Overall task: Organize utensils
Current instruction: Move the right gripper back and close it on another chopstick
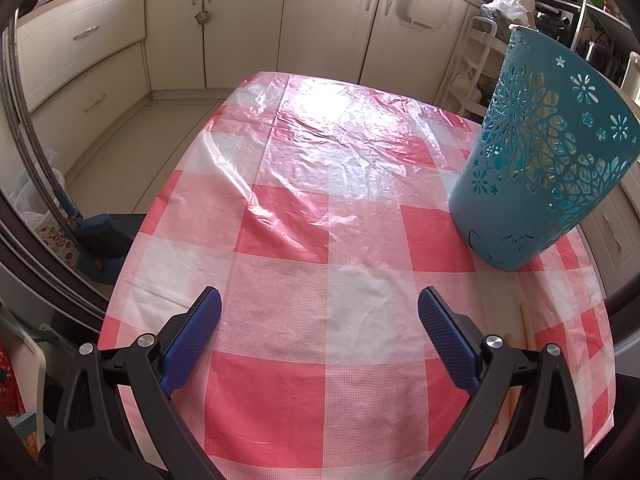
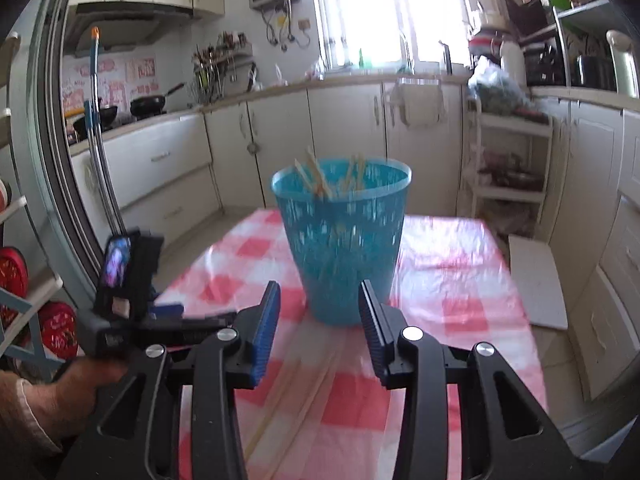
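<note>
A teal cut-out plastic holder [image 1: 540,160] stands upright on the red-and-white checked tablecloth [image 1: 304,208], at its right side. In the right wrist view the holder [image 2: 340,240] is straight ahead, blurred, with several pale chopsticks [image 2: 316,180] sticking out of its top. More chopsticks [image 2: 296,396] lie flat on the cloth below my right gripper [image 2: 320,308], which is open with nothing between its pads. Their ends [image 1: 526,324] show beside my left gripper [image 1: 320,312], which hangs wide open and empty over the cloth.
A hand [image 2: 76,388] holds the other tool's black body [image 2: 136,280] at the table's left edge. Cream cabinets [image 1: 248,24] run behind the table. A white shelf cart [image 2: 512,168] stands at the right. A mop handle [image 2: 96,120] leans at the left.
</note>
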`<control>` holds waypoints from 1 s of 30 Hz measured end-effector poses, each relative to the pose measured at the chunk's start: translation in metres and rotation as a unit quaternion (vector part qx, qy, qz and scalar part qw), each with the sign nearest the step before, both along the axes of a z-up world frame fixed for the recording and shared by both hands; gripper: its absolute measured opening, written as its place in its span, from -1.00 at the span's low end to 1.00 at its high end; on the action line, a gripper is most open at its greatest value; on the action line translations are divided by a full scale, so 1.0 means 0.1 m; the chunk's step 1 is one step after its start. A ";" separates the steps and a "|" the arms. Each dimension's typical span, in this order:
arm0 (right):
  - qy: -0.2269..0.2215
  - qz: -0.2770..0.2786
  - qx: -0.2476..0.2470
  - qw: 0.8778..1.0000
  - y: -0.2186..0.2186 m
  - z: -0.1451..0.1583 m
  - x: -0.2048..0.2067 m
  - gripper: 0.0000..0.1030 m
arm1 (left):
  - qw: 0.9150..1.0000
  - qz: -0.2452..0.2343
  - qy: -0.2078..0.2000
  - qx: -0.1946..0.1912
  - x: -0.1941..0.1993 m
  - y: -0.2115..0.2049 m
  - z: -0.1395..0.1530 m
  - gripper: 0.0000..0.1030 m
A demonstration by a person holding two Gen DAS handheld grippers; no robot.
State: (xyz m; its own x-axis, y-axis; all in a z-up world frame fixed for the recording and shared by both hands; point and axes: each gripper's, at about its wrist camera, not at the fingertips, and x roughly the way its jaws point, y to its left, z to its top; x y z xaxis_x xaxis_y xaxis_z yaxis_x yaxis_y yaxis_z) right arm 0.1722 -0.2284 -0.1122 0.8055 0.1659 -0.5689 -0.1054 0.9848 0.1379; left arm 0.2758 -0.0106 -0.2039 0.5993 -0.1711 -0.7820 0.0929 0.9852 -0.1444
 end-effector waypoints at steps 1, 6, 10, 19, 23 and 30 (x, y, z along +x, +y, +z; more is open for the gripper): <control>0.027 -0.001 0.004 1.000 0.01 -0.14 0.03 -0.22 | 1.000 0.000 0.000 0.000 0.00 0.00 0.00 0.84; 0.114 0.002 -0.001 0.993 0.05 -0.54 0.17 -0.37 | 1.000 0.000 0.000 0.000 0.00 -0.01 0.00 0.84; 0.140 0.002 -0.007 0.990 0.09 -0.64 0.25 -0.37 | 1.000 -0.001 0.000 0.001 0.00 -0.01 0.00 0.84; 0.166 0.005 -0.027 0.986 0.20 -0.87 0.35 -0.48 | 1.000 -0.002 0.000 0.001 0.00 -0.01 0.01 0.84; 0.171 0.008 -0.037 0.984 0.16 -0.87 0.33 -0.84 | 1.000 -0.001 0.000 0.001 0.00 -0.01 0.01 0.84; 0.197 -0.006 -0.026 0.980 -0.06 -0.83 0.20 -0.88 | 1.000 -0.002 0.001 0.002 0.00 -0.01 0.01 0.84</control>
